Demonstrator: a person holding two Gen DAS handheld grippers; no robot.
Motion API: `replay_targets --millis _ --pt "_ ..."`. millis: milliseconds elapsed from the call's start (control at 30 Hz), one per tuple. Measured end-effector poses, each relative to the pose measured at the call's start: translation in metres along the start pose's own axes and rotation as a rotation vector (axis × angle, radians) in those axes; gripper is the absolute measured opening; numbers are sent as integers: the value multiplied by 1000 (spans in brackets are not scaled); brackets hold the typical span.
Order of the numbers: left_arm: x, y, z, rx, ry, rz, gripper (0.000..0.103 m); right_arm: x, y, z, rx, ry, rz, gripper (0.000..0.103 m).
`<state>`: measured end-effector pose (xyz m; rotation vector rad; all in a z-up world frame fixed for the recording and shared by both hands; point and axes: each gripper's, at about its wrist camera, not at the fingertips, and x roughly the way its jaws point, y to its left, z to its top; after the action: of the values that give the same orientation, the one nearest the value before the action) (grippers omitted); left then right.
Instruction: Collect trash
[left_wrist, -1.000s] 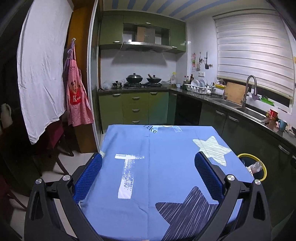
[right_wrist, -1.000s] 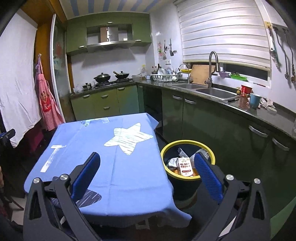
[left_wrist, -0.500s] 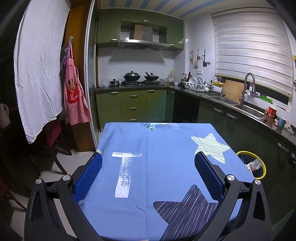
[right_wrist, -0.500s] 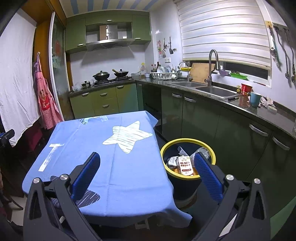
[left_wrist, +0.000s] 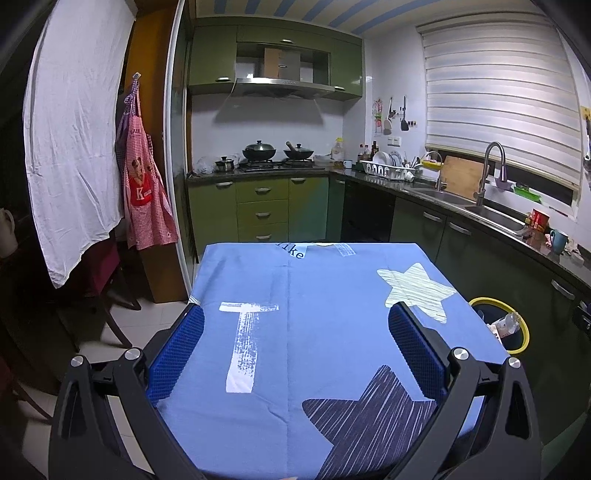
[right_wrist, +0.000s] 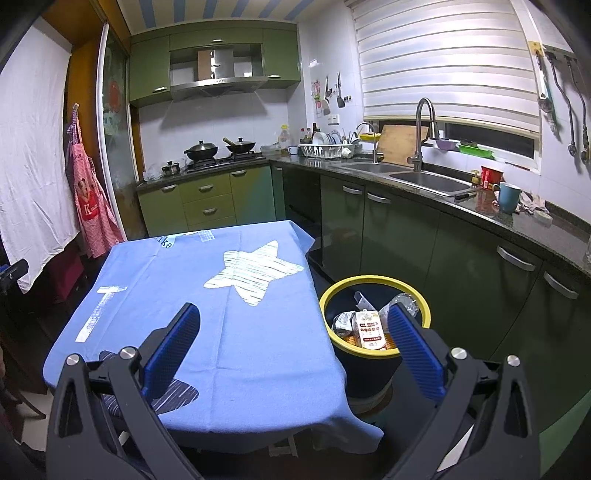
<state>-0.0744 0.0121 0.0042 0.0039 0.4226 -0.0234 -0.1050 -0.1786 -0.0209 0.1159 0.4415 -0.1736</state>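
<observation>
A black bin with a yellow rim (right_wrist: 373, 282) stands on the floor right of the table. Inside lie a snack packet (right_wrist: 369, 328), a clear plastic bottle (right_wrist: 406, 301) and other wrappers. The left wrist view catches the bin's rim (left_wrist: 524, 332) past the table's right edge. My left gripper (left_wrist: 295, 325) is open above the blue tablecloth (left_wrist: 314, 295), holding nothing. My right gripper (right_wrist: 295, 325) is open too, over the table's right edge, its right finger (right_wrist: 413, 343) in front of the bin.
The tablecloth (right_wrist: 192, 295) carries star prints and a white T. Green cabinets and a dark counter (right_wrist: 480, 218) with sink, blue mug (right_wrist: 508, 197) and dish rack run along the right wall. A stove with pots (left_wrist: 275, 151) is at the back; an apron (left_wrist: 142, 192) hangs left.
Both views have drawn back and risen slightly, so the table and bin sit a little lower and farther. Both grippers stay open with nothing in them.
</observation>
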Motion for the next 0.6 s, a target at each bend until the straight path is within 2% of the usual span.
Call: replay_targets --millis 600 --pt "2 -1 0 8 0 -1 98 2 -1 -1 9 6 -2 97"
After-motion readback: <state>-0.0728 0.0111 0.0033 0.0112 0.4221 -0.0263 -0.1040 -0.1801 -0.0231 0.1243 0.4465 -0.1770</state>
